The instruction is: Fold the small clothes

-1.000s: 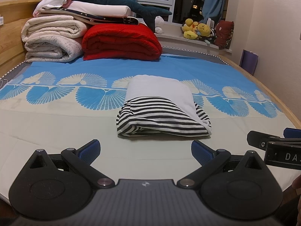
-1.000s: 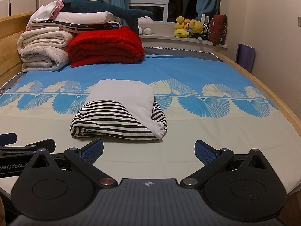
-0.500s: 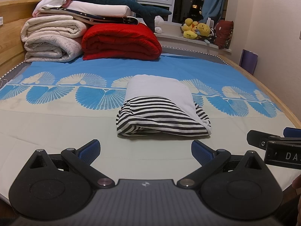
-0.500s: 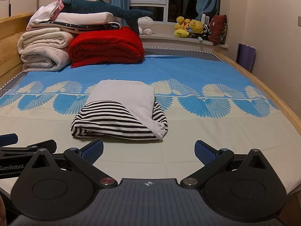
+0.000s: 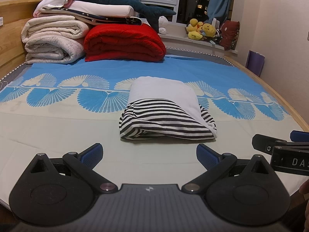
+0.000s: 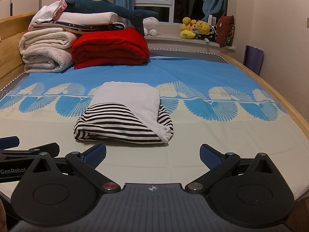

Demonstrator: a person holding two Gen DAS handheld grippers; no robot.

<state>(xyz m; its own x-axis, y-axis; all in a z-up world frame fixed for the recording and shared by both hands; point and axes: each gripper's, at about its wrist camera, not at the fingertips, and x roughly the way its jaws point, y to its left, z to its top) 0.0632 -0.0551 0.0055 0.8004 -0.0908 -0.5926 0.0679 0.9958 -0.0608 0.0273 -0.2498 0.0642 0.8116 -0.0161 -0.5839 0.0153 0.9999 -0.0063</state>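
A small folded garment (image 5: 166, 108) (image 6: 125, 116), white on top with black and white stripes at the near end, lies in the middle of the bed. My left gripper (image 5: 149, 154) is open just short of the garment's near edge, with nothing between its blue pads. My right gripper (image 6: 152, 154) is open too, holding nothing, a little nearer than the garment and slightly to its right. In the left wrist view the right gripper's side (image 5: 280, 150) shows at the right edge; in the right wrist view the left gripper's side (image 6: 29, 150) shows at the left edge.
The bed sheet (image 5: 58, 127) is cream near me and blue with fan patterns farther off. At the head stand folded beige blankets (image 5: 52, 38), a red quilt (image 5: 123, 42) and a plush shark (image 5: 123, 0). The wooden bed frame (image 6: 289, 104) runs along the right. Plush toys (image 6: 195, 28) sit on the windowsill.
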